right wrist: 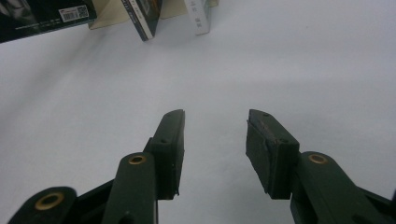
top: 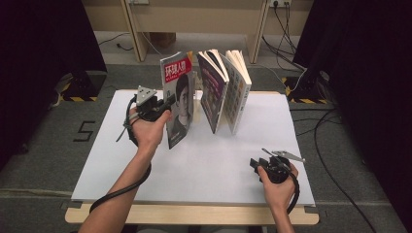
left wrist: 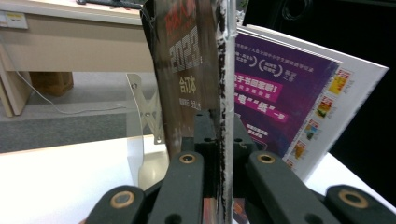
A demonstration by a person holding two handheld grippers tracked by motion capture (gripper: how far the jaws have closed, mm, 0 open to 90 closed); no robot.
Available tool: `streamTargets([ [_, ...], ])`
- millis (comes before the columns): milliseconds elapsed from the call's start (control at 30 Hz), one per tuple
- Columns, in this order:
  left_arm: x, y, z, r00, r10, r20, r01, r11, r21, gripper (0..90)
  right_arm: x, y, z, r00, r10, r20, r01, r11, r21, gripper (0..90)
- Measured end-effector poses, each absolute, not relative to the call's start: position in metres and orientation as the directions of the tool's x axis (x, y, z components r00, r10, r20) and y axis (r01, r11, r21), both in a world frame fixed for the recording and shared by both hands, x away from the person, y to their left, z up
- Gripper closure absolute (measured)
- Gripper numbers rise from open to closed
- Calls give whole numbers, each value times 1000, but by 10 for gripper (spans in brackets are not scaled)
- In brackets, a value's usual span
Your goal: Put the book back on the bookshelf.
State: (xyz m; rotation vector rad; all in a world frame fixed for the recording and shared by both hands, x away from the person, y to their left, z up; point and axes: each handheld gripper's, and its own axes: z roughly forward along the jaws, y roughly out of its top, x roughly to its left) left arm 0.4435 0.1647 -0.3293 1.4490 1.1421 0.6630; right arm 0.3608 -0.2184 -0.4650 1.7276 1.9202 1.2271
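A magazine (top: 178, 99) with a red title band and a dark cover stands upright at the left of a row of books. My left gripper (top: 169, 102) is shut on its near edge. In the left gripper view the jaws (left wrist: 222, 126) pinch the magazine (left wrist: 191, 70) edge-on. Right of it lean a purple book (top: 214, 94) and a white book (top: 239, 92), and the purple book (left wrist: 280, 93) sits just behind the magazine. My right gripper (top: 254, 163) hovers low over the white board near its front right, open and holding nothing (right wrist: 215, 140).
The white board (top: 204, 165) covers a wooden table (top: 194, 213). A clear bookend (left wrist: 145, 116) stands left of the magazine. The bottoms of the books (right wrist: 144, 18) lie ahead of my right gripper. Desk legs (top: 136, 34) and cables (top: 291, 43) are on the floor behind.
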Motion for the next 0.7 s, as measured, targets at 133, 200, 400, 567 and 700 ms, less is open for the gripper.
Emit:
streamTargets([
  [133, 447, 168, -332, 355, 914, -194, 283, 93, 954, 862, 361, -217, -464, -245, 915, 321, 676, -77, 733, 572],
  [200, 449, 170, -334, 351, 917, -192, 287, 90, 954, 862, 362, -218, -467, -248, 916, 316, 675, -71, 734, 572],
  [400, 456, 173, -337, 332, 925, -185, 288, 87, 954, 862, 363, -217, -469, -238, 915, 326, 687, -79, 723, 572],
  [567, 464, 170, -339, 336, 922, -190, 288, 92, 953, 862, 365, -216, -471, -239, 916, 324, 689, -75, 721, 571],
  [700, 471, 167, -342, 336, 922, -192, 289, 93, 953, 863, 365, -217, -471, -243, 916, 319, 688, -69, 722, 571],
])
